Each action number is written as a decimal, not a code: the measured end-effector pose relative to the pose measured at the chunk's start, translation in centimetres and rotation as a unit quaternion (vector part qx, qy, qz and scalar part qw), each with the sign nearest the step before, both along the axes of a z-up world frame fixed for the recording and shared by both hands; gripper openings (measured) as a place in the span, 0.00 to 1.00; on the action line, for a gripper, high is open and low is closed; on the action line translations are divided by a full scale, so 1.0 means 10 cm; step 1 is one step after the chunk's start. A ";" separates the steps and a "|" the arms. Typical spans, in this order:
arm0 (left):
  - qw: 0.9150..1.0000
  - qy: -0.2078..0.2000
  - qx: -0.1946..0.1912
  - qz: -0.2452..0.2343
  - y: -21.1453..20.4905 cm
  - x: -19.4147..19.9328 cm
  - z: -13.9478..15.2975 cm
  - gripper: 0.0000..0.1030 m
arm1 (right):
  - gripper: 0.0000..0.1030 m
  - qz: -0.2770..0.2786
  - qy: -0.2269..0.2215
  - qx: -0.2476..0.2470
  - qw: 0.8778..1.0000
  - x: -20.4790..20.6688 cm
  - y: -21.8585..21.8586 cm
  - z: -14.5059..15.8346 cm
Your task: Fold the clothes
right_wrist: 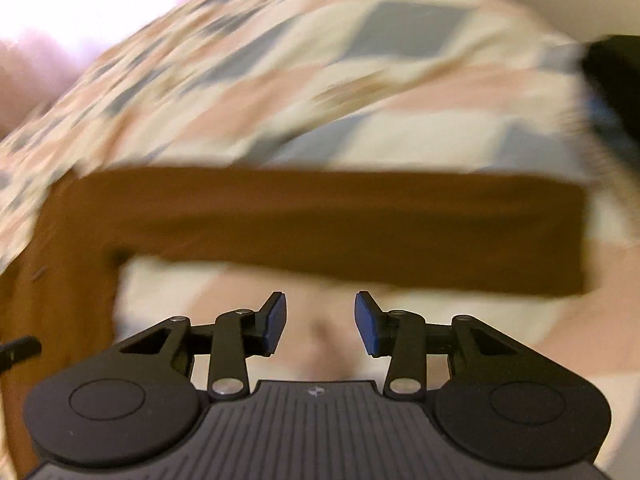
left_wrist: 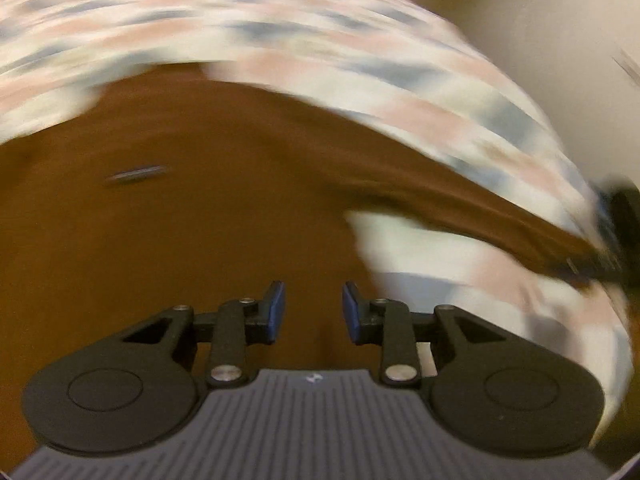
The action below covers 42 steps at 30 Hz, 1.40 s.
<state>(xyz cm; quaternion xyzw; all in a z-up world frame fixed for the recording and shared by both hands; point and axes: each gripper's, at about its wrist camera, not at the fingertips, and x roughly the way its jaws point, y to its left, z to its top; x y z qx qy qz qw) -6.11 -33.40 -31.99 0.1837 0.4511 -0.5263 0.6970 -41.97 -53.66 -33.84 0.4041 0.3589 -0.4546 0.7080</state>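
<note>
Both views are smeared with blur, so we read only the broad shapes.

In the left wrist view, our left gripper (left_wrist: 313, 306) sits at the lower centre with its jaws spread and nothing between them. Under and ahead of it the brown garment (left_wrist: 208, 208) fills the middle and left of the frame. Its far edge curves from the upper left across to the right, where a narrowing strip of it runs to the right edge. Beyond that edge lies the patterned bedspread (left_wrist: 280, 36), in pink, blue-grey and cream patches. A small dark tag or mark (left_wrist: 134, 173) shows on the brown cloth at centre left; we cannot tell what it is. A patch of bedspread also shows just right of the jaws, bare of cloth.

In the right wrist view, our right gripper (right_wrist: 320, 322) has its jaws spread too, empty, over bare bedspread (right_wrist: 320, 80) at the lower centre. Just above them a long sleeve (right_wrist: 340, 228) of the garment crosses the frame as a straight horizontal band. Its end is cut square at the right, and at the left it joins the body of the garment (right_wrist: 60, 300). Bedspread lies open above the sleeve, below it, and past its right end.
</note>
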 end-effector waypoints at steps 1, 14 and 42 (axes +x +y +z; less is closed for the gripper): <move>0.999 -0.010 0.006 0.048 0.26 0.28 0.03 0.27 | 0.44 0.017 -0.010 0.012 1.000 0.20 0.08 -0.03; 0.838 0.019 -0.099 0.537 3.35 4.03 0.22 0.29 | 0.52 0.099 -0.046 0.046 0.993 2.48 1.08 -0.03; 0.901 -0.218 0.014 0.374 3.60 4.63 0.08 0.12 | 0.66 0.116 0.004 0.046 0.992 3.47 1.94 -0.04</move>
